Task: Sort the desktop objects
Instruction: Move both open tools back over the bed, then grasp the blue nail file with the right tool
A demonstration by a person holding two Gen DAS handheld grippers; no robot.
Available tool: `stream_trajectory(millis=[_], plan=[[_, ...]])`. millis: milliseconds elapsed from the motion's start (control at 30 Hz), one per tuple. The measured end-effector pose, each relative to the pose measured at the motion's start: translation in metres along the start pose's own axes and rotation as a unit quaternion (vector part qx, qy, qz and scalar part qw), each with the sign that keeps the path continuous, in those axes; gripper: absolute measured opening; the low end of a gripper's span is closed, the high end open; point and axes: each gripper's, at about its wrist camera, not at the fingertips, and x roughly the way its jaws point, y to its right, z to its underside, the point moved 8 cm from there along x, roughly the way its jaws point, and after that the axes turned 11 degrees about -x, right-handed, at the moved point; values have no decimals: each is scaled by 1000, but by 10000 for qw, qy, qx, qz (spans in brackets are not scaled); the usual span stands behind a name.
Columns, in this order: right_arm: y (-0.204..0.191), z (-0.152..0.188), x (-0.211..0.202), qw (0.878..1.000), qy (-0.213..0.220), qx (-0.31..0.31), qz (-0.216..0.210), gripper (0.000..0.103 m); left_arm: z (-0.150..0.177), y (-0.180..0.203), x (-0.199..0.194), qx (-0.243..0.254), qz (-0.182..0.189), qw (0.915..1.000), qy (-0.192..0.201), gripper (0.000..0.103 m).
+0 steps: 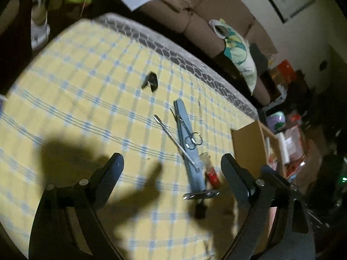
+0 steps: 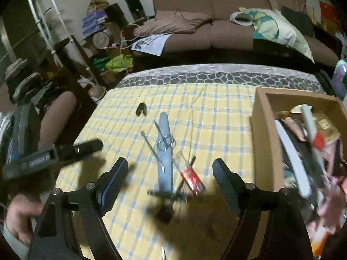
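On the yellow checked tablecloth (image 1: 76,108) lie a long blue nail file (image 1: 187,138), small scissors (image 1: 193,140) on top of it, a thin metal tool (image 1: 173,138), a clear tube with a red label (image 1: 211,169) and a black clip (image 1: 150,81). The same file (image 2: 165,151), scissors (image 2: 166,142), tube (image 2: 190,175) and clip (image 2: 141,109) show in the right wrist view. My left gripper (image 1: 172,162) is open and empty, hovering near the file's near end. My right gripper (image 2: 170,169) is open and empty above the tube. The left gripper's finger (image 2: 86,146) shows at left.
A cardboard box (image 2: 263,130) full of mixed items stands at the table's right side; it also shows in the left wrist view (image 1: 249,145). A brown sofa (image 2: 216,17) with a pillow lies beyond the far table edge. Cluttered shelves stand at far left.
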Motion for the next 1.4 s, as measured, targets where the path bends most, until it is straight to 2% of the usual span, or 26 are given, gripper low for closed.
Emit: stream_trajectory(millis=[167,233,400,533,733,800,867,967,1033,1167,1300,1333,1400], plan=[[15,-20,40,9995,-172,268,-81,65,1,-1,30,-622,496,9966,-213,68],[13,-22,58,9993,-335,146,-48,63,-1,-6,42,-1008,709,9919,-318,65],[6,-16,99,9979,-638,-20,-98,63,-6,-11,59,-1511,1079,9823,-256,62],[-1,-14,118,9969,-701,-359,-3,63,-7,-14,65,-1887,1358,9723,-218,62],[-9,-16,145,9925,-937,-772,135,63,-11,-19,74,-2142,1515,9649,-142,62],[-12,-11,152,9882,-1059,-1055,322,57,-11,-24,78,-2240,1478,9632,-155,62],[-18,-11,152,9856,-972,-1325,402,34,-11,-26,81,-2258,1464,9630,-162,62],[-21,-12,146,9875,-872,-1284,284,27,-12,-22,85,-2235,1464,9635,-145,62],[-19,-13,142,9902,-789,-1140,184,26,-13,-19,87,-2232,1458,9637,-163,62],[-9,-17,131,9960,-668,-514,-284,25,-11,-12,90,-2176,1418,9654,-231,63],[-1,-18,122,9958,-644,72,-649,25,-10,-9,93,-2254,1462,9629,-253,65],[2,-18,119,9954,-615,180,-706,25,-10,-8,94,-2291,1475,9618,-269,62],[6,-19,112,9943,-555,367,-836,25,-8,-7,97,-2310,1478,9612,-292,43]])
